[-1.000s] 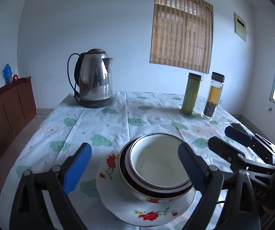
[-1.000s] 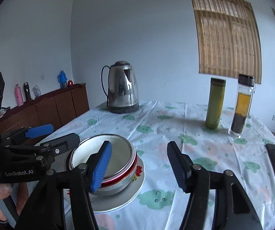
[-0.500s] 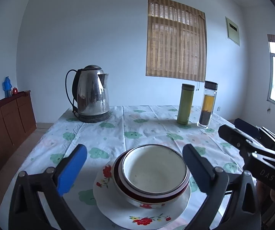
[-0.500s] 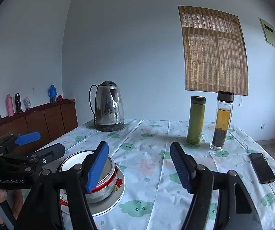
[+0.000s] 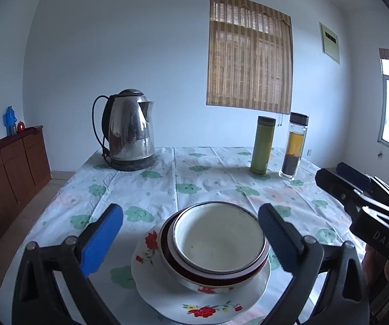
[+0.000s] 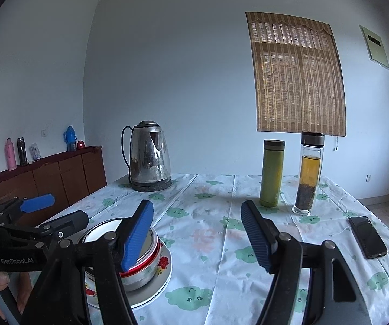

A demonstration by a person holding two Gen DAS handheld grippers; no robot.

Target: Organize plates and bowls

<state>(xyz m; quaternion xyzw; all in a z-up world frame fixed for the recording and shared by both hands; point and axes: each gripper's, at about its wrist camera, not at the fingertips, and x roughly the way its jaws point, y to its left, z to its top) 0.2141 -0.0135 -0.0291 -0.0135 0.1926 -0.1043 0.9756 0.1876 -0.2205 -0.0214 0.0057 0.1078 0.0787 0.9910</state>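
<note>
A white bowl [image 5: 217, 239] sits nested inside a larger floral bowl with a dark red rim [image 5: 194, 277], and both stand on a white plate with red flowers [image 5: 167, 302] near the table's front edge. My left gripper [image 5: 190, 239] is open and empty, its blue pads either side of the stack, held back from it. My right gripper [image 6: 197, 237] is open and empty, to the right of the stack [image 6: 140, 273]. It also shows at the right edge of the left wrist view [image 5: 357, 189].
A steel kettle [image 5: 129, 135] stands at the far left of the flowered tablecloth [image 5: 208, 178]. A green flask [image 5: 262, 146] and a glass tea bottle [image 5: 293, 146] stand far right. A phone [image 6: 368, 237] lies at the right. A wooden sideboard [image 5: 7, 168] is left.
Both grippers have drawn back and tilted up from the stack, so more wall and less table shows. The bowls and plate have not moved.
</note>
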